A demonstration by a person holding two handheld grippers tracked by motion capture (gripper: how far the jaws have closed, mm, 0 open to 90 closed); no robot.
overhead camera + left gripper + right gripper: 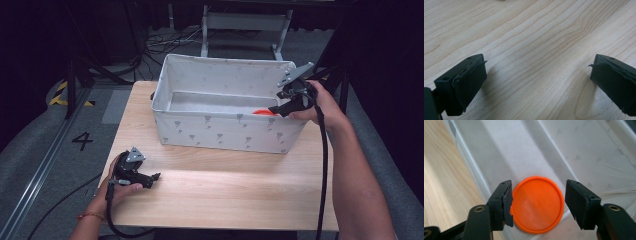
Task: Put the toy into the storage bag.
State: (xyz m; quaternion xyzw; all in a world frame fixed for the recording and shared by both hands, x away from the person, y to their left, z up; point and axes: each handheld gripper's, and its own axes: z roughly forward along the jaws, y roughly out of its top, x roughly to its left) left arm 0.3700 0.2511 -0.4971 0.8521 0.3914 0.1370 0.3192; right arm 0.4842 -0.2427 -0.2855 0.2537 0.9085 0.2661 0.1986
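Below right claw [537, 203] | orange disc [537, 205] | inside fabric bin [579, 152] | unheld

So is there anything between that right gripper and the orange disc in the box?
Nothing visible. The right gripper hangs over the white fabric box, jaws open, and the orange disc lies on the box floor straight below them, uncovered.

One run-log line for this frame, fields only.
left gripper: open, resting on table | right gripper: open, over fabric bin | orange disc: lying inside bin, not gripped
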